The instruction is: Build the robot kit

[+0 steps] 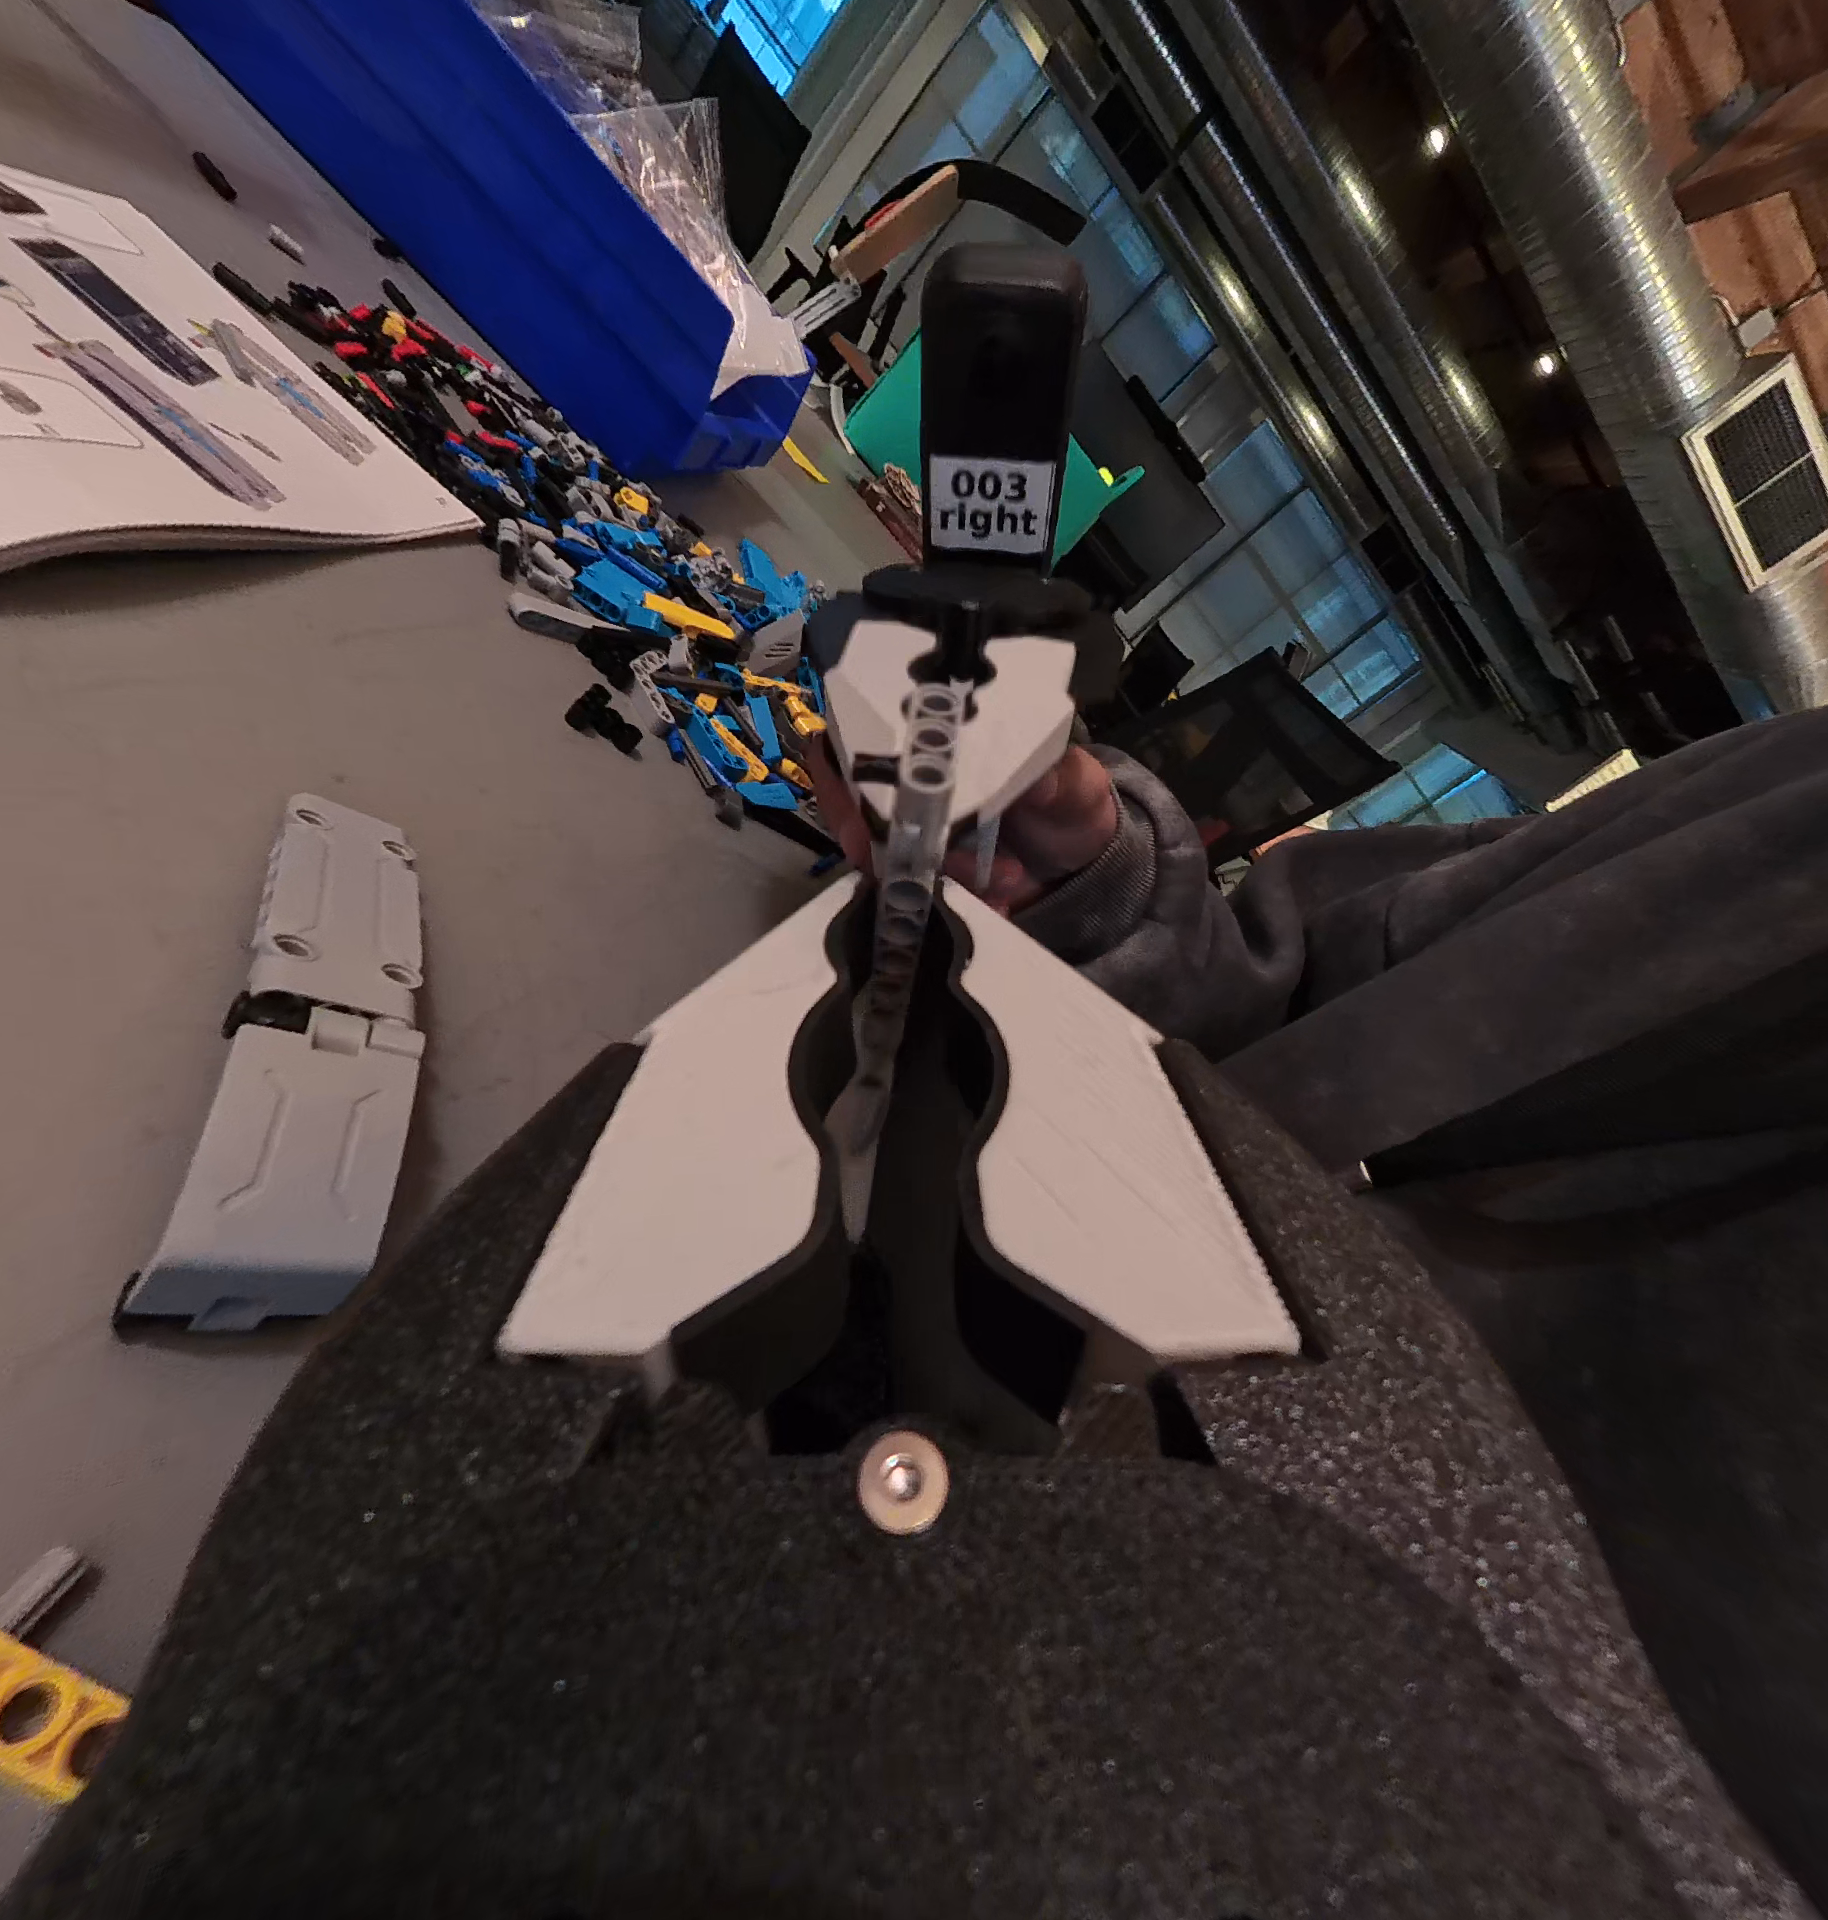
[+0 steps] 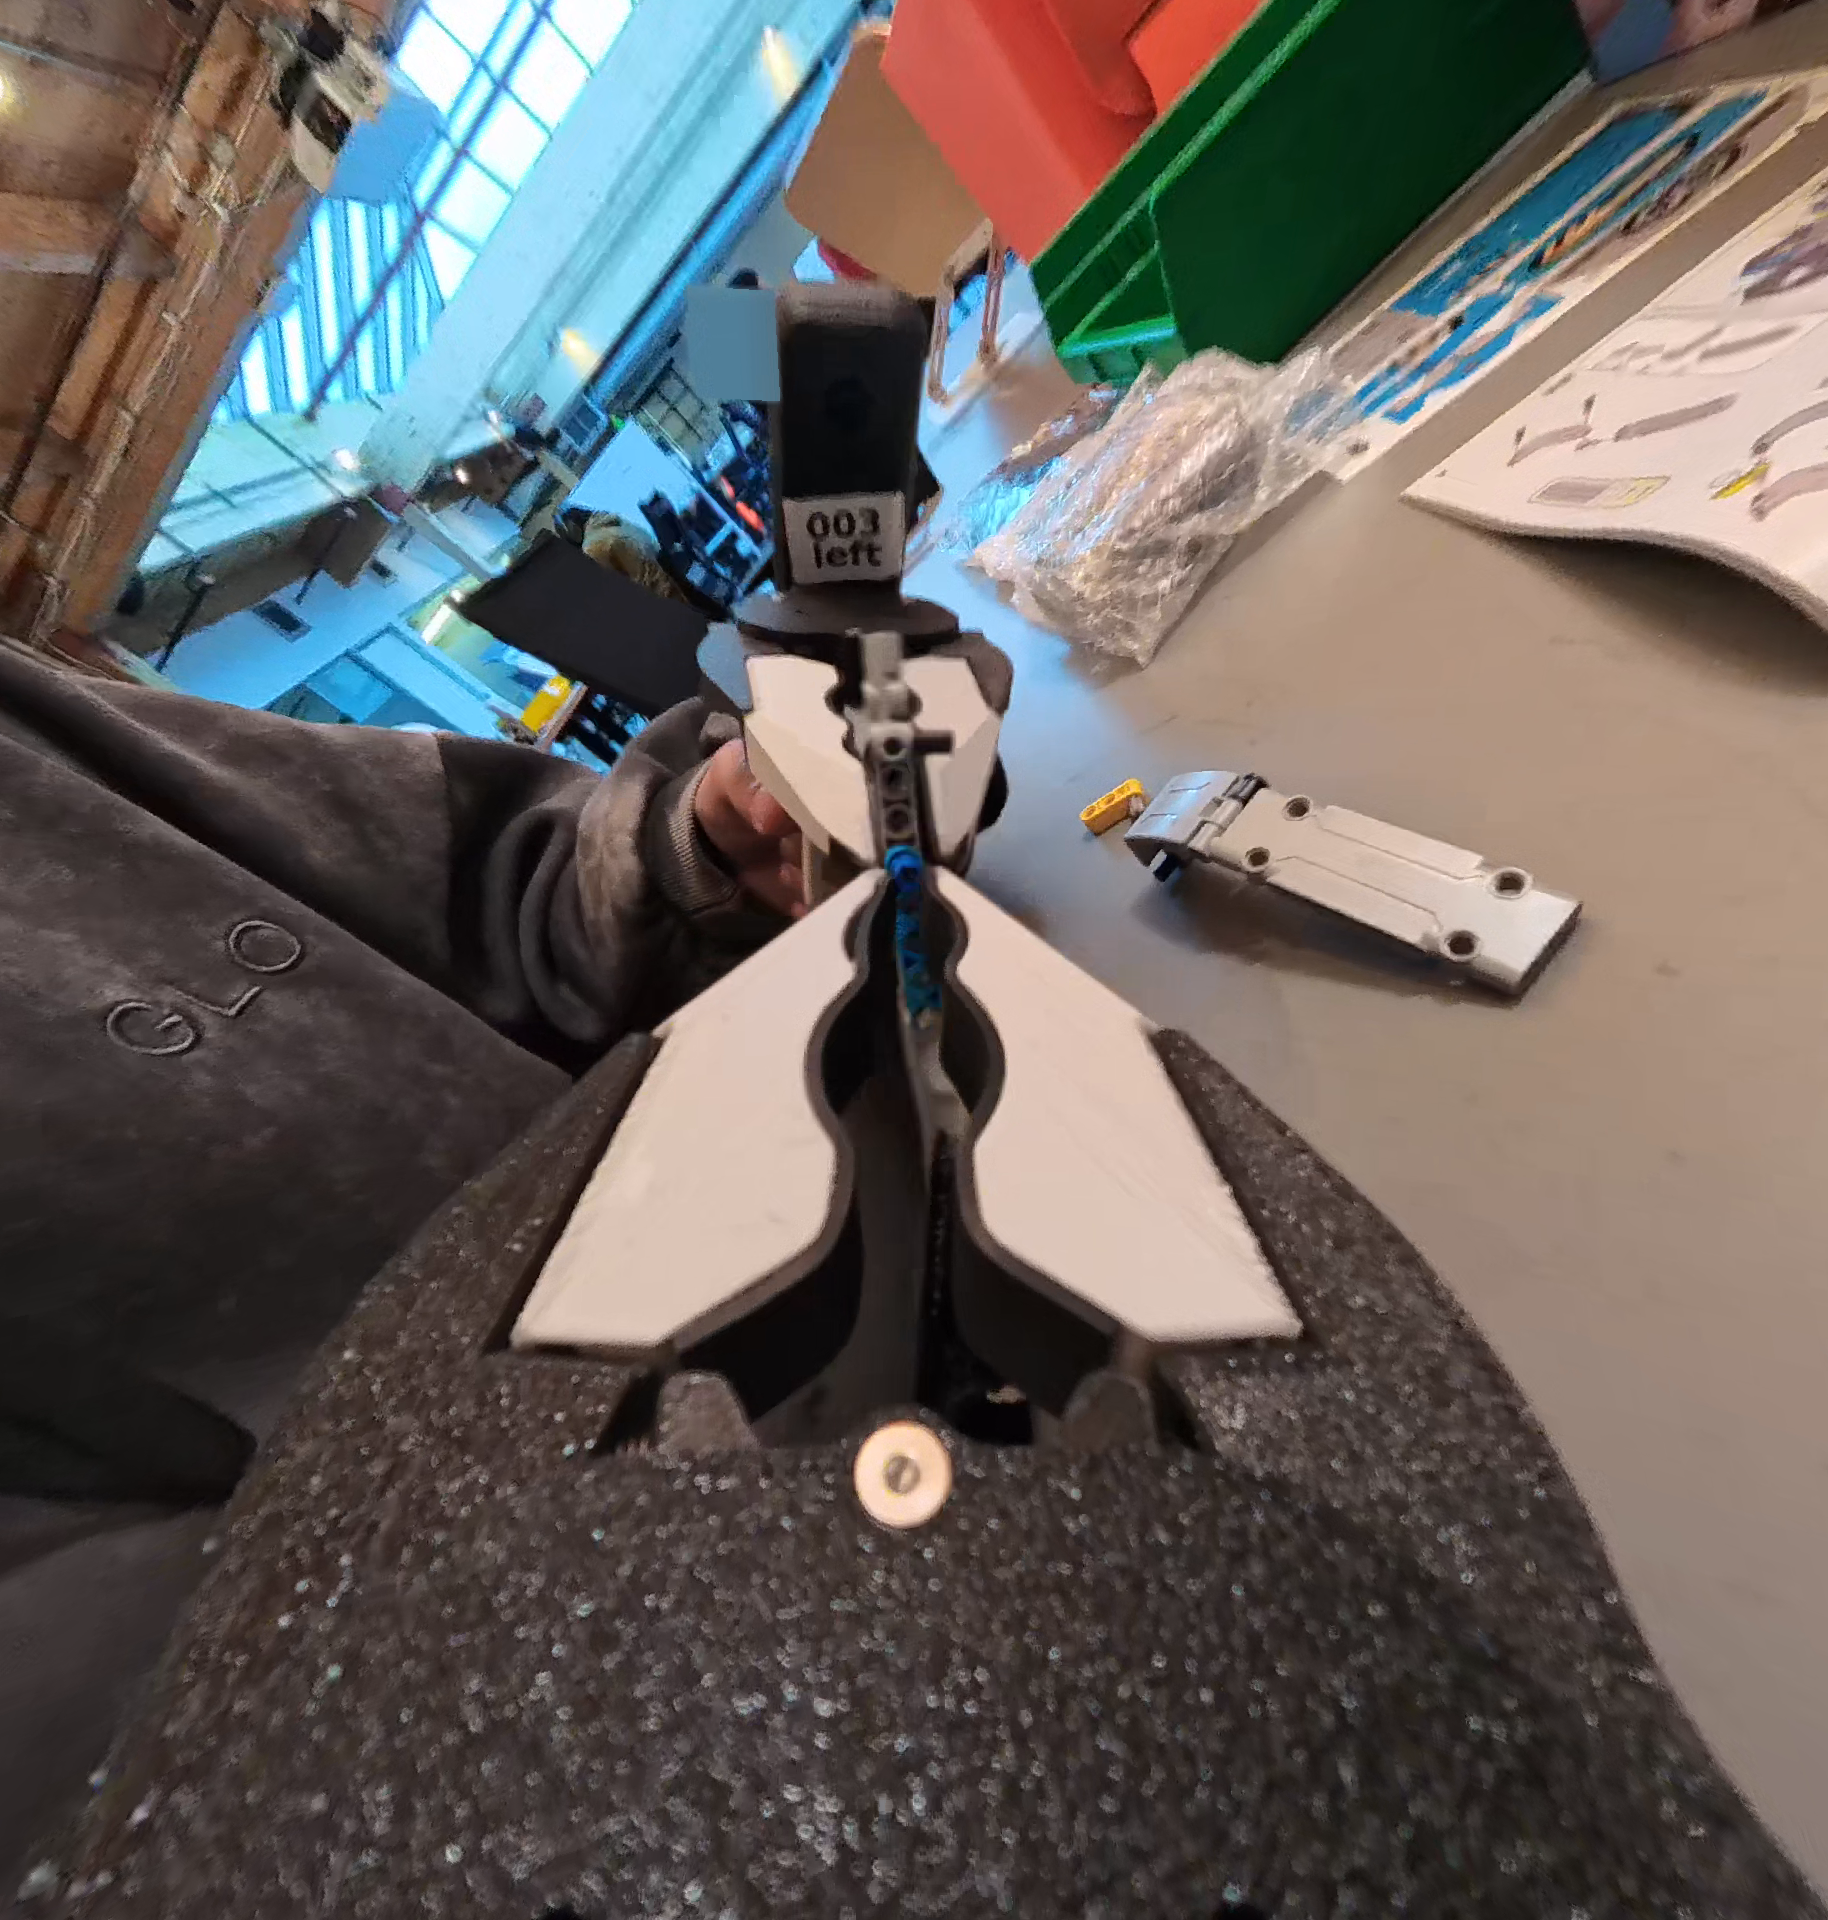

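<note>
Two grippers face tip to tip above the grey table; left gripper and right gripper each clamp one grey holed beam endwise, steadied; loose-parts pile alongside.

Leaving open worktop between grey panel and brick pile; crowding the far side with blue bin, booklet, bag.

A yellow holed piece is cut off at the near left edge; the loose piece pile (far off on the worktop) is too small to sort, and the beam's near end hides between closed jaws.
</note>
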Motion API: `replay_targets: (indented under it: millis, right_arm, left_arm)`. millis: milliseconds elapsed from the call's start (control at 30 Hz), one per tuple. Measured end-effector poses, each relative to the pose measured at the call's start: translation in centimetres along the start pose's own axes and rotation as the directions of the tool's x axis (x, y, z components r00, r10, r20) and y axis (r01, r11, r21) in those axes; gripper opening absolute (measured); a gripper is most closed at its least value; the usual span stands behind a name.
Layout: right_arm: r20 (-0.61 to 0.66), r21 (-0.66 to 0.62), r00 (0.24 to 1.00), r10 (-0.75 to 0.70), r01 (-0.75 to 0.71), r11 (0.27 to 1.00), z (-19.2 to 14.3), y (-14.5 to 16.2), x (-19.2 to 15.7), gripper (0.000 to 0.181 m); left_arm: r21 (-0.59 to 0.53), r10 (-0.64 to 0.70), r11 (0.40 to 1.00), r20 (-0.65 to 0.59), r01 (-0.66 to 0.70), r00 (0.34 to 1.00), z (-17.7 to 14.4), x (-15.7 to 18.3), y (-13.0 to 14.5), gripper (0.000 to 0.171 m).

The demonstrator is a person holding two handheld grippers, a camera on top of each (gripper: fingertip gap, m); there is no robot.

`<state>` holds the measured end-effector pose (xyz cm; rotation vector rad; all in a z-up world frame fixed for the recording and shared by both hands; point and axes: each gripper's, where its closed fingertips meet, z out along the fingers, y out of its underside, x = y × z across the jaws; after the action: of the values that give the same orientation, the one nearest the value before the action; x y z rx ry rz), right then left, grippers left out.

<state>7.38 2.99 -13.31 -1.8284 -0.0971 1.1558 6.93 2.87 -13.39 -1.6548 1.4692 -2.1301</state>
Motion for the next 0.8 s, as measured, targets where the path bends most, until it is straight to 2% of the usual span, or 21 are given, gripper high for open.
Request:
replay_targets:
  millis: [100, 233, 400, 633, 800]
  right_arm:
    - [-0.046, -0.034, 0.997, -0.055, 0.053, 0.998, 1.1, 0.7, 0.2, 0.003]
    - [-0.045, 0.016, 0.998, -0.038, 0.039, 0.999, 1.7, 0.2, 0.1, 0.002]
    - [-0.029, 0.029, 1.0, -0.001, 0.002, 1.0, 1.7, 0.2, 0.3, 0.002]
    - [-0.022, 0.025, 1.0, 0.014, -0.014, 1.0, 1.8, 0.4, 0.3, 0.003]
    - [-0.028, 0.045, 0.999, 0.029, -0.027, 0.999, 1.5, 0.1, 0.6, 0.003]
  left_arm:
    - [0.045, 0.012, 0.999, 0.013, -0.013, 1.0, 0.0, 0.0, -0.7, 0.007]
    - [0.077, -0.007, 0.997, -0.007, 0.008, 1.0, -0.5, 0.1, -1.1, 0.006]
    - [0.052, -0.036, 0.998, -0.026, 0.037, 0.999, -0.5, 0.1, -0.7, 0.012]
    - [0.041, -0.035, 0.999, -0.008, 0.035, 0.999, -0.6, -0.1, -0.5, 0.01]
    - [0.049, -0.089, 0.995, -0.027, 0.091, 0.996, -0.8, -0.3, -0.7, 0.027]
